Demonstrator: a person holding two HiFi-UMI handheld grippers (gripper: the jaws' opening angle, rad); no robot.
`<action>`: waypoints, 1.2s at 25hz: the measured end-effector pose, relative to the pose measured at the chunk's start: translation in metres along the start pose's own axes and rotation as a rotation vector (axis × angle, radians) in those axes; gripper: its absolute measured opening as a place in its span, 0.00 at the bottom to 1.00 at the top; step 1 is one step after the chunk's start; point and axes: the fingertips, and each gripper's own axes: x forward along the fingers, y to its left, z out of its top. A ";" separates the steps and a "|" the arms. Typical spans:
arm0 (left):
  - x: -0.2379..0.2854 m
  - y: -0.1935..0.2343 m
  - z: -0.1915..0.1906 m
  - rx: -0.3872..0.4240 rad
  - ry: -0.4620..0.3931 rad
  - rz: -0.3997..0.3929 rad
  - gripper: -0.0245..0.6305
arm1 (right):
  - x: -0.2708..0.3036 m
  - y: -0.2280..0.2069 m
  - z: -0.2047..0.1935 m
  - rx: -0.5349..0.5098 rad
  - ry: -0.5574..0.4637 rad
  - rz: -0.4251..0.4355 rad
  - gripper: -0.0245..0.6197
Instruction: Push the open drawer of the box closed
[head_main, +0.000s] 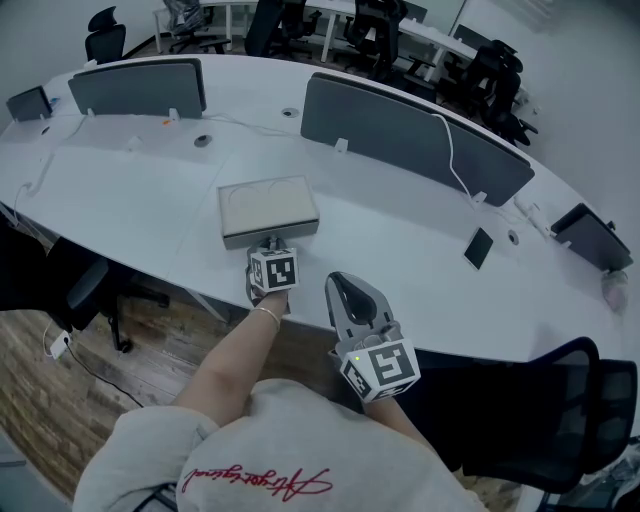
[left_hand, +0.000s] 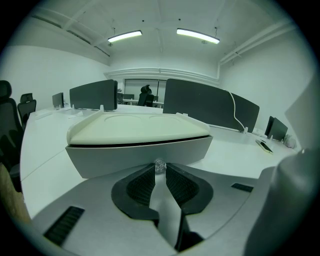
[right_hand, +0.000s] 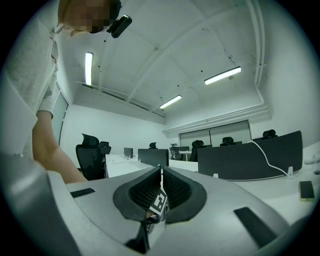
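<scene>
A flat box (head_main: 268, 208) with a cream top stands on the white table (head_main: 130, 200) near its front edge. In the left gripper view the box's grey drawer front (left_hand: 140, 155) fills the middle and looks about level with the lid's edge. My left gripper (head_main: 268, 244) is at that front, shut on a small clear drawer knob (left_hand: 159, 165), which sits between the tips of the left gripper (left_hand: 159, 170). My right gripper (head_main: 337, 281) hovers off the table's front edge, to the right of the left one. The right gripper (right_hand: 161, 171) is shut on nothing.
Grey partition screens (head_main: 410, 135) stand behind the box, with a white cable over the right one. A dark phone (head_main: 478, 248) lies on the table at the right. Office chairs (head_main: 560, 400) stand around the table, and the wooden floor (head_main: 60, 400) shows at the lower left.
</scene>
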 end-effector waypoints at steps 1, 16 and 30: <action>0.001 0.000 0.001 0.001 0.000 0.000 0.16 | 0.001 0.000 0.000 -0.002 0.000 -0.002 0.07; 0.006 0.001 0.004 0.011 0.003 -0.021 0.16 | 0.003 0.005 -0.002 -0.018 -0.006 -0.005 0.07; -0.026 -0.013 -0.008 -0.049 -0.015 -0.133 0.34 | -0.016 0.012 -0.003 -0.007 -0.021 -0.001 0.07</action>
